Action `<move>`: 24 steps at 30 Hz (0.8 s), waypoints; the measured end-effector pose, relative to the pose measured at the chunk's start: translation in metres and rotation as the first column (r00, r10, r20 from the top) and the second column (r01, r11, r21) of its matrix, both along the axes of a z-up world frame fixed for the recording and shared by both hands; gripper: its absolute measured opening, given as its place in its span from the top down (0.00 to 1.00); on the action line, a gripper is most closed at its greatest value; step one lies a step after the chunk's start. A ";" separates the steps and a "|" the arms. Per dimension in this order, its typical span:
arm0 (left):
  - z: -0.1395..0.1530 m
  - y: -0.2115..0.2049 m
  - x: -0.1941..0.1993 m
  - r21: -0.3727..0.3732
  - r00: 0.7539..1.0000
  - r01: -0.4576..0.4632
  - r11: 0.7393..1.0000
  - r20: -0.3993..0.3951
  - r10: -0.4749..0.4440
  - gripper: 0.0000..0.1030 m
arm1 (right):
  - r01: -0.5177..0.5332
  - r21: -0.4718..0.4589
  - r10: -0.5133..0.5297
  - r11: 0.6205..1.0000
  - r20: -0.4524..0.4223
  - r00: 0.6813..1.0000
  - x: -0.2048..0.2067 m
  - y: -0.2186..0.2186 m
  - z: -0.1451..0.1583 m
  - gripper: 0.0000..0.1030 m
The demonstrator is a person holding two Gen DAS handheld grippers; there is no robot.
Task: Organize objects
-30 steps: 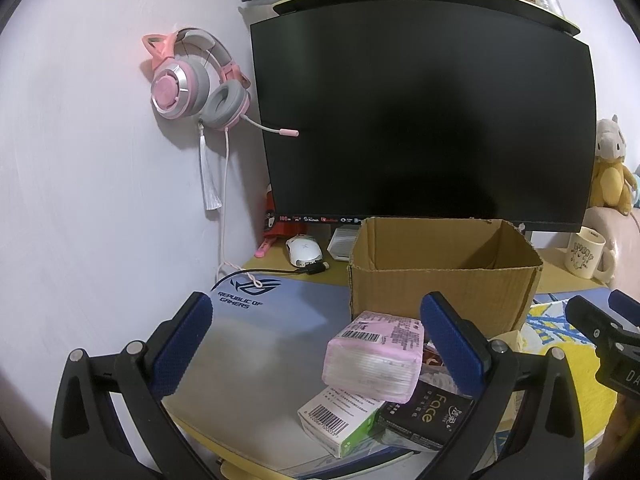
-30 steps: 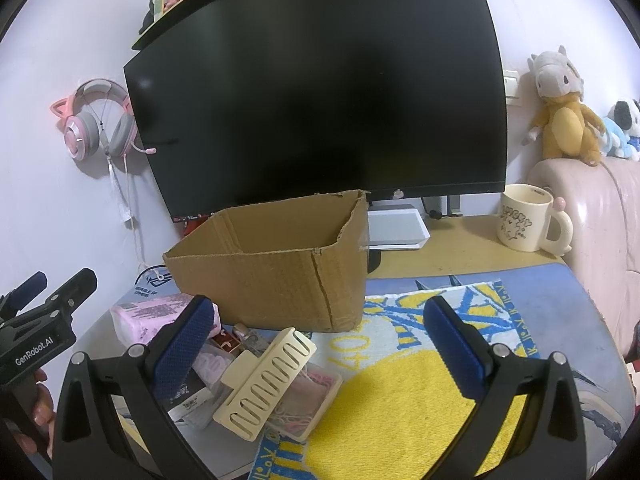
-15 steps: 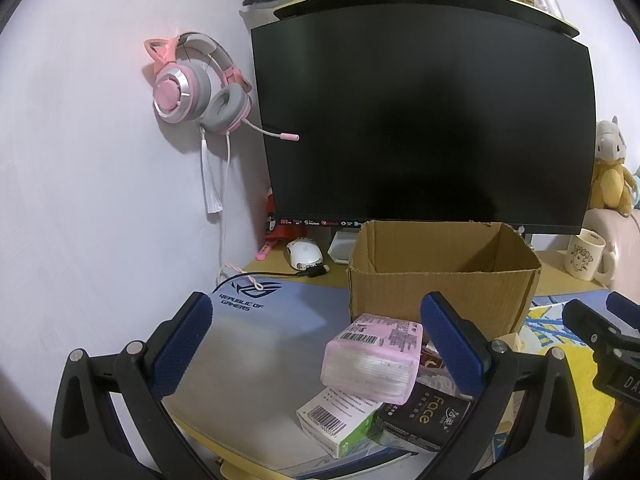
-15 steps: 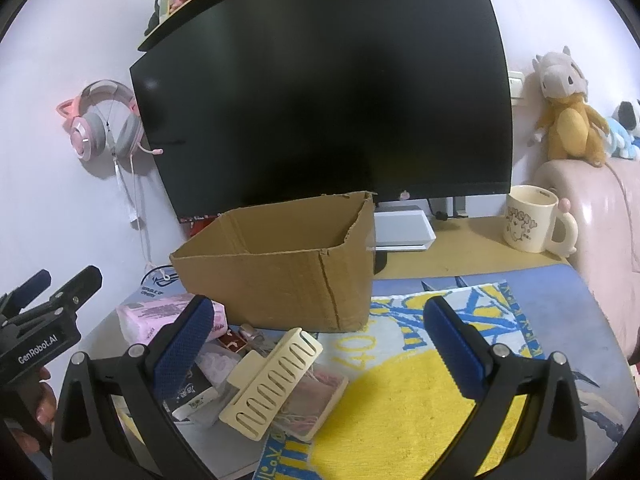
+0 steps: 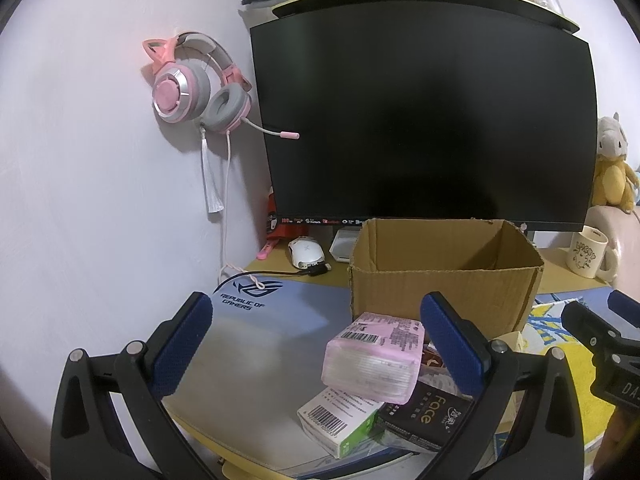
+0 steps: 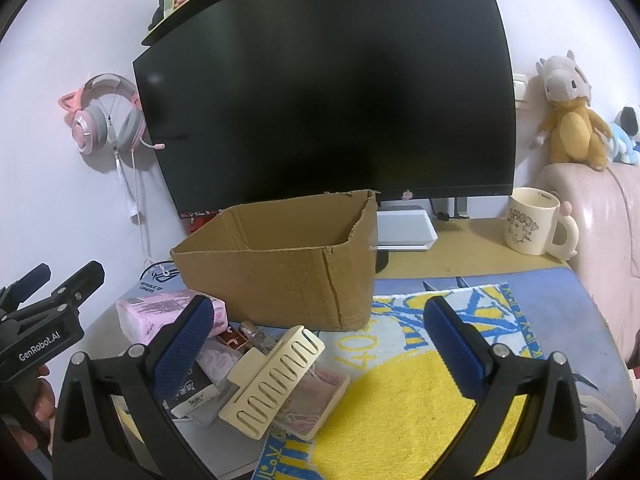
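A pile of small things lies on the near part of the tabletop [image 5: 256, 364], just in front of an open cardboard box [image 5: 444, 280]. On top of the pile sits a pink tissue pack [image 5: 374, 356], tilted, resting on a white and green carton [image 5: 340, 420] and a black packet [image 5: 424, 420] printed with the word "face". To the right of these, seen from the right wrist, a cream slotted rack [image 6: 272, 384] lies slanted across a shallow pink tray [image 6: 320, 404], its far end close to the box's front wall. The box stands upright with its flaps gone or folded, and nothing shows inside it from either view.

The left tool [image 5: 316, 348] hangs above the near left of the pile with its jaws spread wide and nothing between them; the pink pack shows in the gap near the right finger. The right tool [image 6: 320, 340] is also spread wide and empty, above the rack and a yellow and blue cloth [image 6: 400, 408].

Behind the box stands a large dark monitor [image 5: 424, 120]. A pink headset [image 5: 192, 88] hangs on the wall to its left, a white mouse [image 5: 306, 252] lies below the screen, and a cream mug [image 6: 532, 226] stands far right, well apart from the box.
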State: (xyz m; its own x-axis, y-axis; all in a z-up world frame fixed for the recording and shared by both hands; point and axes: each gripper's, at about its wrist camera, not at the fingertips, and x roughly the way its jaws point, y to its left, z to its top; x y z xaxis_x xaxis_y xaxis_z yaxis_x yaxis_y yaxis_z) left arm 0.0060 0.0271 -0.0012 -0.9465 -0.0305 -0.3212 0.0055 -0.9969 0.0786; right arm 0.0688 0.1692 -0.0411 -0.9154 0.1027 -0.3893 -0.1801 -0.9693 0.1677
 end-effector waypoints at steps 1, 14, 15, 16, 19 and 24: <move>0.001 -0.001 0.001 0.004 1.000 0.001 1.000 -0.005 -0.001 0.00 | 0.000 -0.001 0.000 1.000 0.001 1.000 0.000 0.000 0.000 0.00; 0.003 -0.004 0.002 0.012 1.000 0.003 1.000 -0.014 -0.003 0.00 | -0.022 -0.005 0.022 1.000 0.024 0.999 -0.003 -0.002 -0.001 0.00; 0.003 -0.004 0.002 0.011 1.000 0.005 1.000 -0.012 -0.005 0.00 | -0.023 -0.007 0.023 1.000 0.026 0.999 -0.003 -0.002 -0.001 0.00; 0.002 -0.004 0.002 0.012 1.000 0.002 1.000 -0.009 -0.002 0.00 | -0.023 -0.009 0.023 1.000 0.030 0.999 -0.004 -0.002 -0.001 0.00; 0.002 -0.004 0.001 0.018 1.000 0.001 1.000 -0.008 -0.001 0.00 | -0.015 -0.029 0.017 0.999 0.047 0.999 -0.007 0.002 -0.003 0.00; 0.000 -0.006 -0.005 0.057 1.000 -0.003 0.998 0.022 0.002 0.00 | -0.019 -0.085 0.024 0.996 0.063 0.998 -0.011 0.012 -0.007 0.00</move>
